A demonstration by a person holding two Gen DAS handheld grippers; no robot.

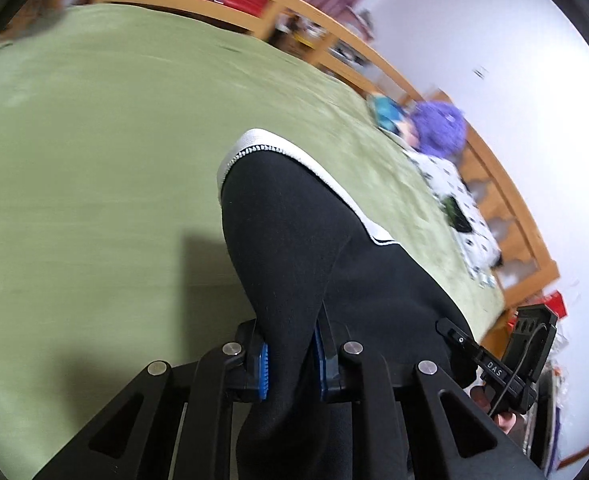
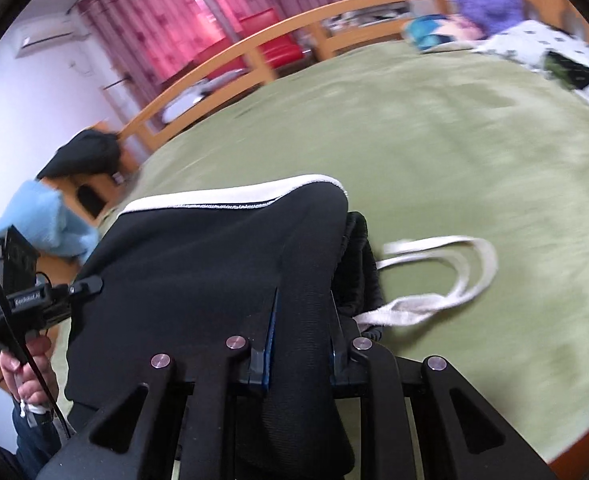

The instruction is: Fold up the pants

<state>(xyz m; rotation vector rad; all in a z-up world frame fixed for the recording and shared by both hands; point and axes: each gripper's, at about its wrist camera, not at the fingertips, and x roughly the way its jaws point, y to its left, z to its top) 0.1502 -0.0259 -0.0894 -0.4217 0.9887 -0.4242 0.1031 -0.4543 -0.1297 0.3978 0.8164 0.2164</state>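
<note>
The black pants [image 1: 294,240] with a white side stripe [image 1: 314,164] hang lifted above the green bed cover [image 1: 94,160]. My left gripper [image 1: 290,360] is shut on the black fabric between its blue pads [image 1: 263,372]. My right gripper [image 2: 300,344] is shut on the pants [image 2: 214,260] at the waist, where a white drawstring [image 2: 454,280] dangles loose to the right. The white stripe [image 2: 230,196] runs along the top edge in the right wrist view. Each view shows the other hand-held gripper at its edge, holding the same cloth.
A wooden bed rail [image 1: 334,44] borders the bed. A purple plush toy [image 1: 438,128] and a white patterned pillow [image 1: 454,192] lie at the head of the bed. Pink curtains [image 2: 174,12] and a red chair [image 2: 266,40] stand beyond. The green cover [image 2: 454,140] stretches wide.
</note>
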